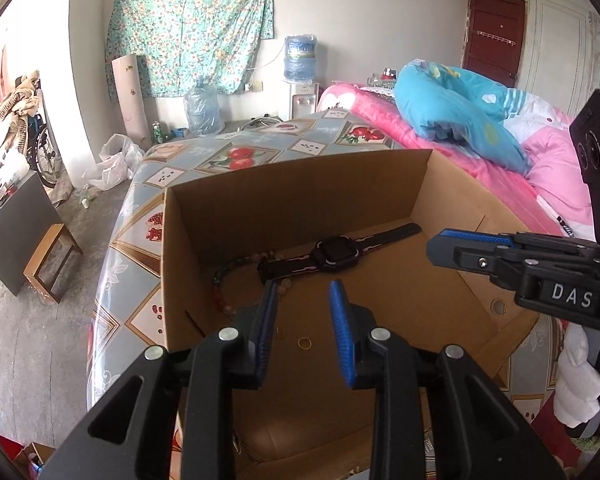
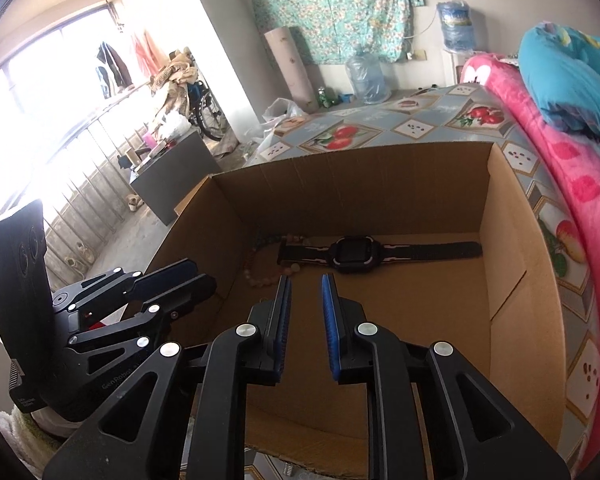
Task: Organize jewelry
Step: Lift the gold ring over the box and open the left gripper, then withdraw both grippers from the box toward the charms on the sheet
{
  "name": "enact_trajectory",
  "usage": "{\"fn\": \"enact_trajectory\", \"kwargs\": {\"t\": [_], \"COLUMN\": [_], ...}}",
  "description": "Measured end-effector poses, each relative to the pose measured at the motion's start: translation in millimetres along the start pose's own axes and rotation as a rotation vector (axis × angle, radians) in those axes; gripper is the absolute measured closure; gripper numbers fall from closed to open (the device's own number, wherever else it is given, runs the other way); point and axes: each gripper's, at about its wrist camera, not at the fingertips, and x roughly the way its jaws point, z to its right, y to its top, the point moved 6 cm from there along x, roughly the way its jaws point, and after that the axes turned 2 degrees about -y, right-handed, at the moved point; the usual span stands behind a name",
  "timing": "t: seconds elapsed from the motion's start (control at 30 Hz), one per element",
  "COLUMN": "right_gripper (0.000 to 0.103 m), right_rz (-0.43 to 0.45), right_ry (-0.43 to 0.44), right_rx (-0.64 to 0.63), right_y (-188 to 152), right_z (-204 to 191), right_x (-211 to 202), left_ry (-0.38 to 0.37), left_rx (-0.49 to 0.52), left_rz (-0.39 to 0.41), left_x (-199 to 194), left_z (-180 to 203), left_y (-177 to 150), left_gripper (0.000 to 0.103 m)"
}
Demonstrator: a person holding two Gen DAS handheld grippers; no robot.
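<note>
An open cardboard box (image 1: 292, 184) (image 2: 512, 272) stands on a table with a fruit-pattern cloth. Inside it lie a black watch (image 1: 336, 256) (image 2: 354, 254), a beaded bracelet (image 1: 224, 280) (image 2: 256, 268) at the left wall, and a small gold ring (image 1: 305, 343) on the floor. My left gripper (image 1: 303, 292) is open and empty, above the ring, just short of the watch. My right gripper (image 2: 306, 280) is open and empty over the box floor, in front of the watch; it also shows in the left wrist view (image 1: 460, 248) at the right.
The table cloth (image 1: 244, 152) (image 2: 420, 120) extends beyond the box. A bed with pink bedding (image 1: 480, 152) (image 2: 548, 128) and a blue quilt lies to the right. A dark stool-table (image 1: 16, 224) and water bottles stand on the floor to the left and behind.
</note>
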Motion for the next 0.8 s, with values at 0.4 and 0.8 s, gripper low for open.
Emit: {"fn": "enact_trajectory", "kwargs": {"t": [0.4,0.8], "right_gripper": [0.082,0.065], "right_rz": [0.070,0.146], "right_ry": [-0.024,-0.043], "right_rx": [0.002,-0.065], "right_y": [-13.0,-37.2], "right_z": [-0.3,-13.3], "right_x": [-38.7,-78.9], "left_ry": [-0.002,-0.031], "left_rx": [-0.066,-0.080], "left_rz": [0.119,0.162], "left_x": [-53.8,-90.4], "left_z": [-12.7,-6.3], "left_y": [-4.9,-35.5], "left_gripper": [0.075,0.068]}}
